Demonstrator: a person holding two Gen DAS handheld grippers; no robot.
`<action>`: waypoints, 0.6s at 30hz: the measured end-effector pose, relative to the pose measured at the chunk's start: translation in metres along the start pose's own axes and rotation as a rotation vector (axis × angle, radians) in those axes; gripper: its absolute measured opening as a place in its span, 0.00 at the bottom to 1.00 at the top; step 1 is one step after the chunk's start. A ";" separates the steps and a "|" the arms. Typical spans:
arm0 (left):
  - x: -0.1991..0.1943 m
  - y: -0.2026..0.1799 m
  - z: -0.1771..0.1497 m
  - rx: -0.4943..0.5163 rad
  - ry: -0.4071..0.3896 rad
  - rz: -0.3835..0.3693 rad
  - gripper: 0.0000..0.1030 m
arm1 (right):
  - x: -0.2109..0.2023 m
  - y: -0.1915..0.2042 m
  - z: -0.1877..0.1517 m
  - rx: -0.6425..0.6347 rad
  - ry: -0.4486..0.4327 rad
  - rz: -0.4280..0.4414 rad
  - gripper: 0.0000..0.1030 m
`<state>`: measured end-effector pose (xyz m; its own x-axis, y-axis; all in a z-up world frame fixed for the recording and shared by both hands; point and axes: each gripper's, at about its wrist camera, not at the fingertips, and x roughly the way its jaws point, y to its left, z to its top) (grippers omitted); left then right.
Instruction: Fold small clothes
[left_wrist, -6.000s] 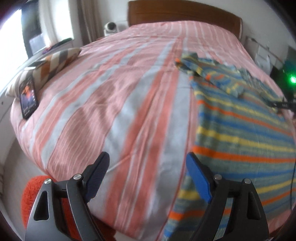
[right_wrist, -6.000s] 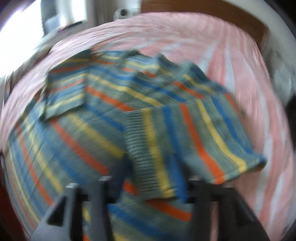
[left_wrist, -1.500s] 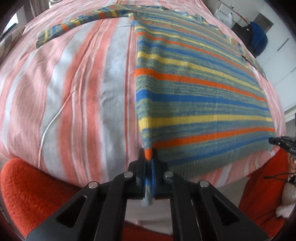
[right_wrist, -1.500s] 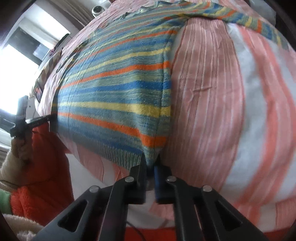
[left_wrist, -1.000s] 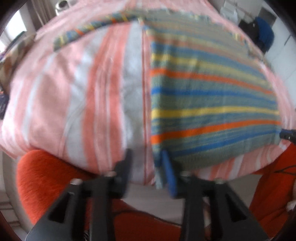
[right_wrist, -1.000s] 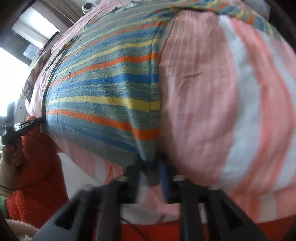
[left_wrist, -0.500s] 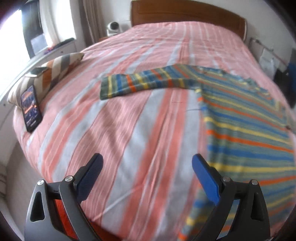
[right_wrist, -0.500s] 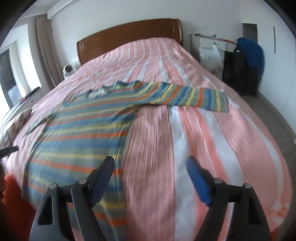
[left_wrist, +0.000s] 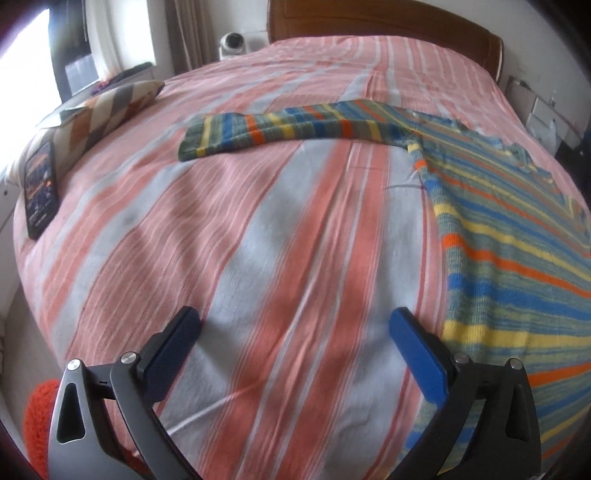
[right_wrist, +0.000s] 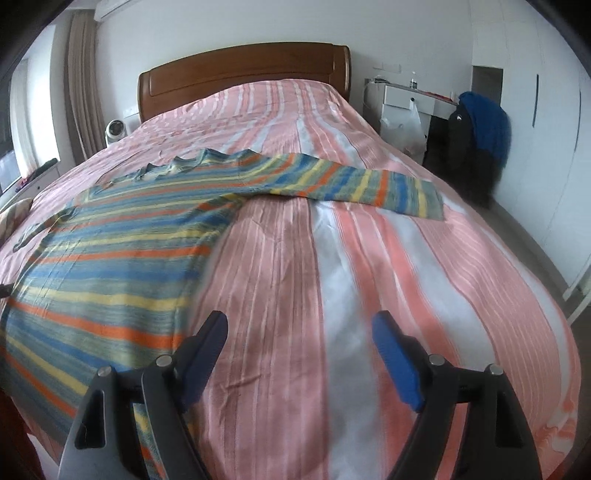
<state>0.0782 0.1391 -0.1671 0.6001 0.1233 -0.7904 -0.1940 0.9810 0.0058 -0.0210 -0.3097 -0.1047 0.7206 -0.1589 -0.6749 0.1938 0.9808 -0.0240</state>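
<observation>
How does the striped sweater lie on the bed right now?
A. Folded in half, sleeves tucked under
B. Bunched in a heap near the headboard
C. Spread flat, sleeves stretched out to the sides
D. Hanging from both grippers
C: the sweater lies flat on the bed, one sleeve out to one side and the other sleeve to the opposite side, while the left gripper and right gripper are open and empty.

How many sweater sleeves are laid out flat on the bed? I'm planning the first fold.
2. One sleeve stretches out toward the pillow side; the other sleeve reaches toward the wardrobe side. Neither looks hidden.
</observation>
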 end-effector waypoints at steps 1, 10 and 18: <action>0.000 -0.001 0.000 0.001 -0.001 0.002 1.00 | 0.002 0.000 -0.001 0.003 0.004 0.000 0.78; 0.000 -0.003 -0.001 0.016 -0.010 0.016 1.00 | 0.009 -0.002 -0.006 0.014 0.043 0.011 0.78; 0.001 -0.003 -0.001 0.016 -0.013 0.016 1.00 | 0.014 -0.006 -0.008 0.040 0.062 0.008 0.81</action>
<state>0.0790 0.1362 -0.1683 0.6070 0.1409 -0.7821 -0.1915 0.9811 0.0281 -0.0179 -0.3165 -0.1199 0.6800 -0.1428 -0.7192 0.2154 0.9765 0.0098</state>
